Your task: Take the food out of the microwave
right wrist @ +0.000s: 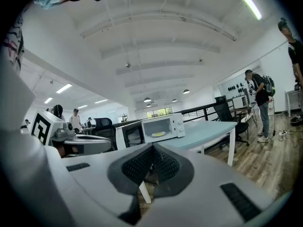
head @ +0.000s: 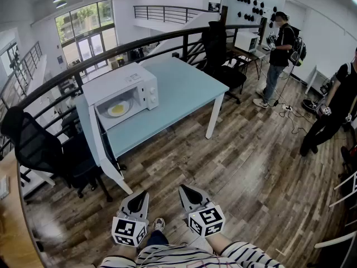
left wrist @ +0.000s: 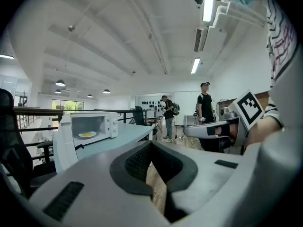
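A white microwave (head: 127,91) stands on a pale blue table (head: 184,88), its door (head: 95,141) swung wide open to the left. Inside lies a plate with yellow food (head: 118,109), also seen as the plate (left wrist: 87,135) in the left gripper view and the plate (right wrist: 158,134) in the right gripper view. My left gripper (head: 139,195) and right gripper (head: 189,192) are both shut and hold nothing. They hang side by side over the wooden floor, well short of the table. Each points toward the microwave.
Black office chairs stand left of the table (head: 39,149) and behind it (head: 223,60). A dark railing (head: 111,52) runs behind the table. One person (head: 279,54) stands at the far right, another person (head: 332,108) at the right edge, with cables on the floor.
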